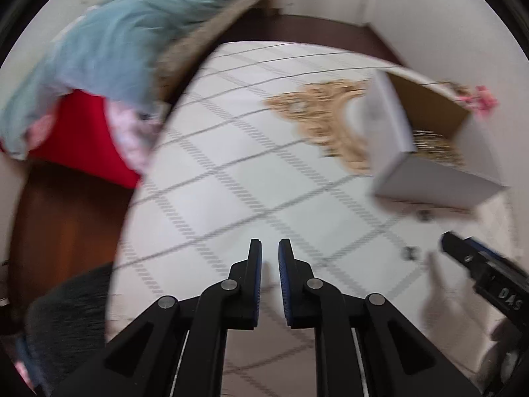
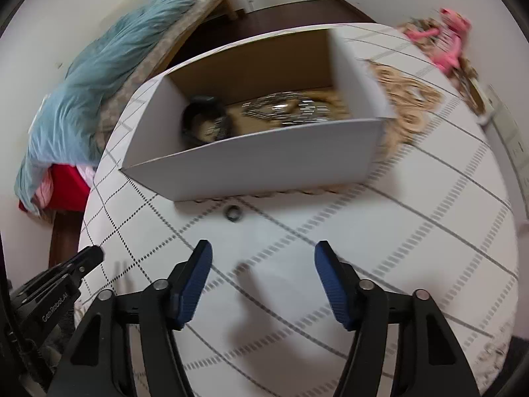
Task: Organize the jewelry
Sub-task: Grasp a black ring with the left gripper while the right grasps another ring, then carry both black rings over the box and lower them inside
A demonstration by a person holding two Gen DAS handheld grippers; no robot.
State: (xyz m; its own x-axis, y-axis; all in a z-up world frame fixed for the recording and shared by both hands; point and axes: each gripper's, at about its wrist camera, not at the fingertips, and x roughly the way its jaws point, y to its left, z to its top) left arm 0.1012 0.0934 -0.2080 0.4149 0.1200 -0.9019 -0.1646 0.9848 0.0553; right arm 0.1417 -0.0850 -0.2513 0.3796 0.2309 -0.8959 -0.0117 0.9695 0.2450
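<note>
jewelry sits in the white box [image 2: 258, 162] on your checked tablecloth [image 2: 396, 231]: a silvery chain pile [image 2: 284, 109] toward its right side and a dark round piece [image 2: 201, 119] at its left end, both blurred. a small ring [image 2: 234, 213] lies on the cloth just in front of the box. your right gripper [image 2: 263, 264] hovers nearer you than the ring, fingers spread wide, empty. your left gripper [image 1: 269, 258], left of the box, has its fingers nearly together, holding nothing.
</note>
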